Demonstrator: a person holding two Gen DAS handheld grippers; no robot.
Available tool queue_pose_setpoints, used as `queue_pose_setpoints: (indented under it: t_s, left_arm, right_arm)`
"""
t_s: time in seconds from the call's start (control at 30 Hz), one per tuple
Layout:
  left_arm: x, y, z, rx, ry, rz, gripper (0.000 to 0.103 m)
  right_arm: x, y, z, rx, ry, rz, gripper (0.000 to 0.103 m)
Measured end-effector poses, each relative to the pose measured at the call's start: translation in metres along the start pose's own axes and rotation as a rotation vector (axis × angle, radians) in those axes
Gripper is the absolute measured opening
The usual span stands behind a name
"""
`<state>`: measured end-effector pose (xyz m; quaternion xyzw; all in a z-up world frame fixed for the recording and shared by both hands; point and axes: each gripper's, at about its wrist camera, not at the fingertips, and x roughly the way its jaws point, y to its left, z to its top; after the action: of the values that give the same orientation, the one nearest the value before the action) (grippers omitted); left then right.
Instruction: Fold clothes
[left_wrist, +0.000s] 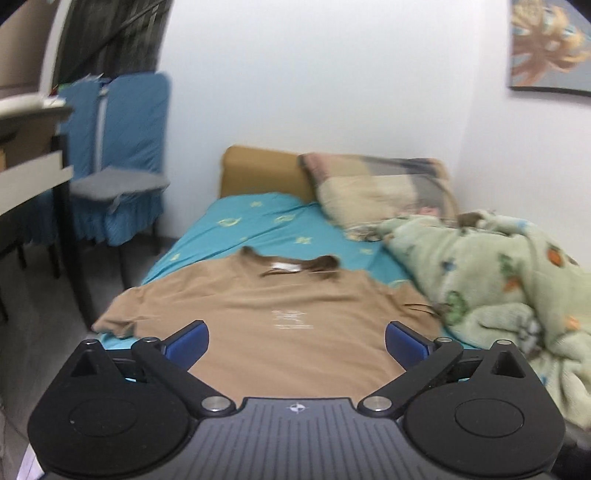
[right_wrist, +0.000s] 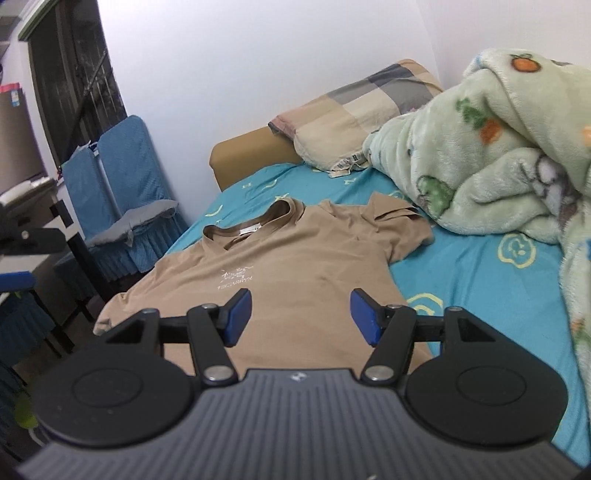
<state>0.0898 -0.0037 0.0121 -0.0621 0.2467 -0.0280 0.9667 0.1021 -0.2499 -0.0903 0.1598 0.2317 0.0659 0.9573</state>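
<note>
Both tongs agape, empty, above tan T-shirt.

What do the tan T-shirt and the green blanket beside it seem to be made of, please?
Tan T-shirt: probably a thin cotton-like jersey knit, matte, lying flat with soft shallow creases. Green blanket: apparently plush fleece, with a fuzzy, slightly sheened pile and thick rounded folds, printed with cartoon figures.
</note>
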Motion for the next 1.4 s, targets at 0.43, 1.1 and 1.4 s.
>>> queue_pose_setpoints:
  t_s: [0.43, 1.1, 1.4]
  left_arm:
    - [0.015, -0.008, -0.077, 0.004, 0.083, -0.053, 0.103]
    - [0.105, 0.027, -0.077, -0.098, 0.193, -0.072, 0.103]
    - [0.125, 0.042, -0.076, -0.145, 0.218, -0.012, 0.102]
  right_arm:
    - [0.005, -0.067, 0.003, 0.405, 0.029, 0.006, 0.060]
    - [0.311, -0.161, 0.047, 0.310, 0.084, -0.035, 0.055]
    - [0.345, -0.128, 0.099, 0.073, 0.020, -0.168, 0.011]
